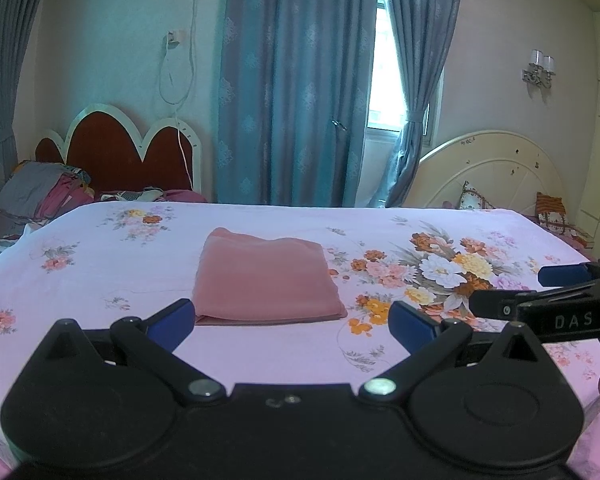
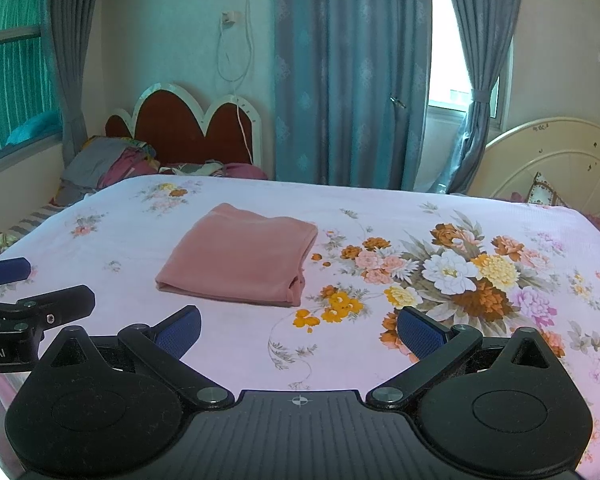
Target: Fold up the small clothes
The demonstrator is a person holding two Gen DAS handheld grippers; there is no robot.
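Observation:
A pink garment (image 1: 266, 280) lies folded into a neat rectangle on the flowered pink bedsheet (image 1: 100, 264). It also shows in the right wrist view (image 2: 240, 264), left of centre. My left gripper (image 1: 292, 322) is open and empty, just short of the garment's near edge. My right gripper (image 2: 300, 332) is open and empty, a little back from the garment and to its right. Each gripper shows at the edge of the other's view: the right one (image 1: 540, 292) and the left one (image 2: 16, 288).
The bed (image 2: 380, 360) fills the foreground. Behind it stand a red and white headboard (image 1: 112, 148), a pile of bedding (image 1: 36, 196), blue curtains (image 1: 296, 80) and a cream headboard (image 1: 496, 168) with cushions at the right.

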